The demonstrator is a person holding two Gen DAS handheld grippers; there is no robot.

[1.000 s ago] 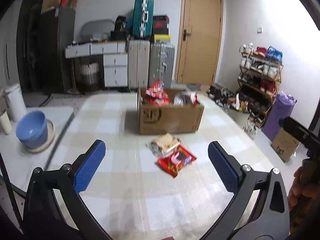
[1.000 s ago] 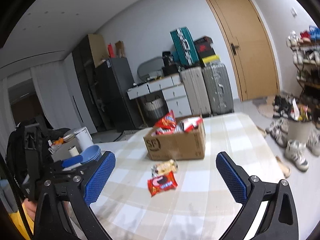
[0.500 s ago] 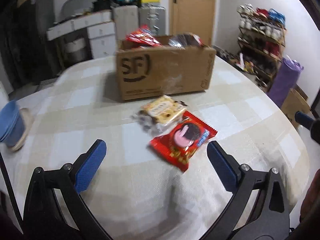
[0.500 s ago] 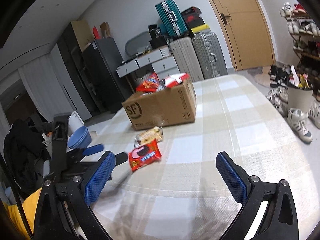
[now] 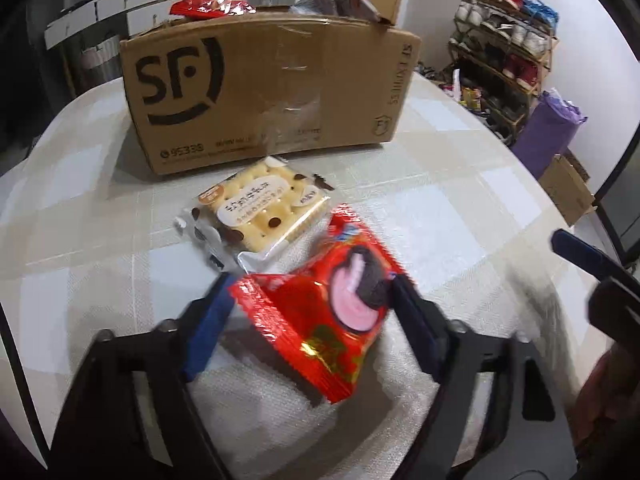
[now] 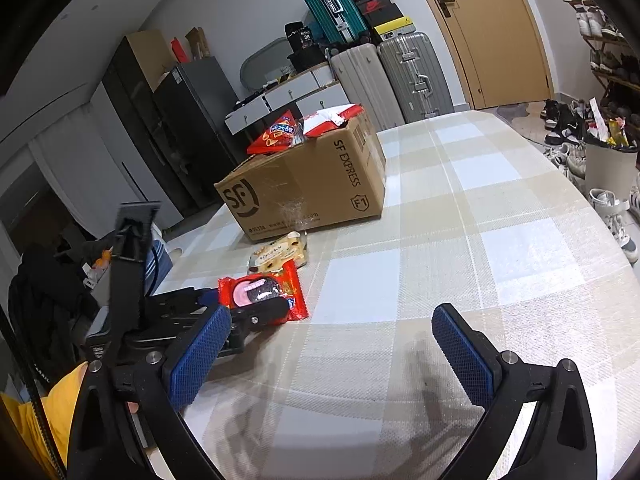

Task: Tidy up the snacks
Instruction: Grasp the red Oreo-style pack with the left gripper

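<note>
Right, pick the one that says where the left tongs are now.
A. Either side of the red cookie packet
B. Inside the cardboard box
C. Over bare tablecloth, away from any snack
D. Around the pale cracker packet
A: in the left wrist view the left tongs sit with one blue finger on each side of the red cookie packet, in front of the cracker packet and the cardboard box.
</note>
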